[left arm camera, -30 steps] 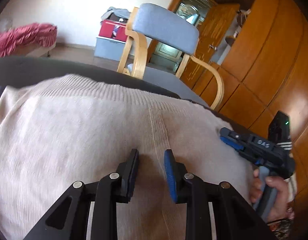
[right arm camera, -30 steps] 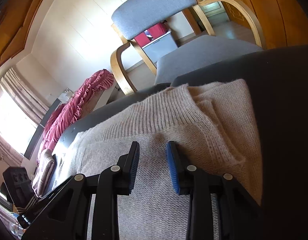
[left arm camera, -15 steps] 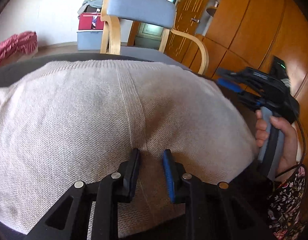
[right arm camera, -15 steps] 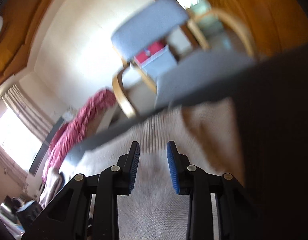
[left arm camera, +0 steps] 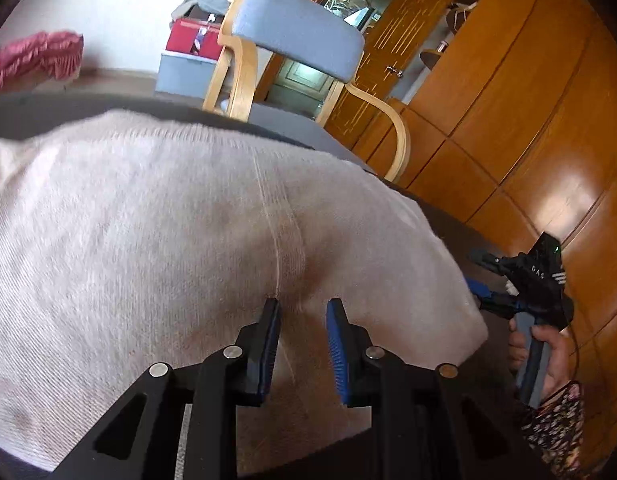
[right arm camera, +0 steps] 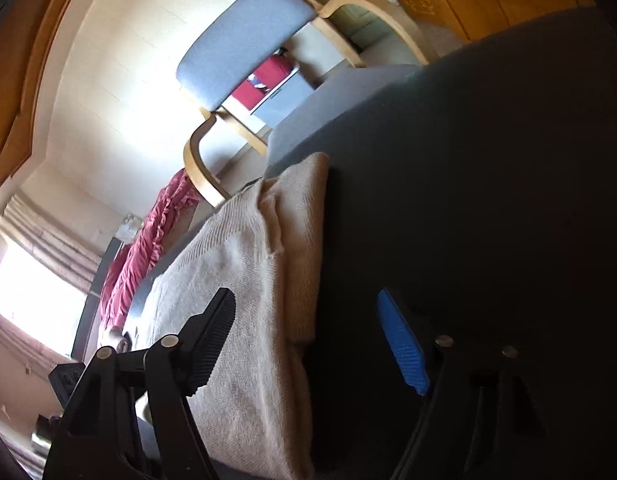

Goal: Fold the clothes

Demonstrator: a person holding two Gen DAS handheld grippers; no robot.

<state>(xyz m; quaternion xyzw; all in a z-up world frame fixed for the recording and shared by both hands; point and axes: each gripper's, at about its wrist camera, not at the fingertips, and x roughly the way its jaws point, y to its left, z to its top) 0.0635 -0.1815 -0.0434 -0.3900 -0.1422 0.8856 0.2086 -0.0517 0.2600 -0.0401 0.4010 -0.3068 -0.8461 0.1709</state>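
Observation:
A beige knitted sweater (left arm camera: 180,240) lies folded on a dark table (left arm camera: 448,216). My left gripper (left arm camera: 302,332) hovers low over its near part, beside a vertical seam, with the jaws a narrow gap apart and nothing between them. My right gripper (right arm camera: 308,340) is wide open and empty, tilted, straddling the sweater's right edge (right arm camera: 296,272). It also shows in the left wrist view (left arm camera: 488,284) at the sweater's right corner. In the right wrist view the sweater (right arm camera: 244,280) has a sleeve folded in along its right side.
A wooden armchair with a grey-blue back (left arm camera: 296,36) stands behind the table, also in the right wrist view (right arm camera: 244,44). Wooden cabinets (left arm camera: 528,100) line the right. A red ruffled cloth (left arm camera: 32,60) lies at far left. A red and grey box (left arm camera: 192,56) sits by the wall.
My right gripper opened wide, tilted and dropped to the sweater's right edge. My left gripper drew forward over the sweater and its view tilted; its narrow gap is unchanged.

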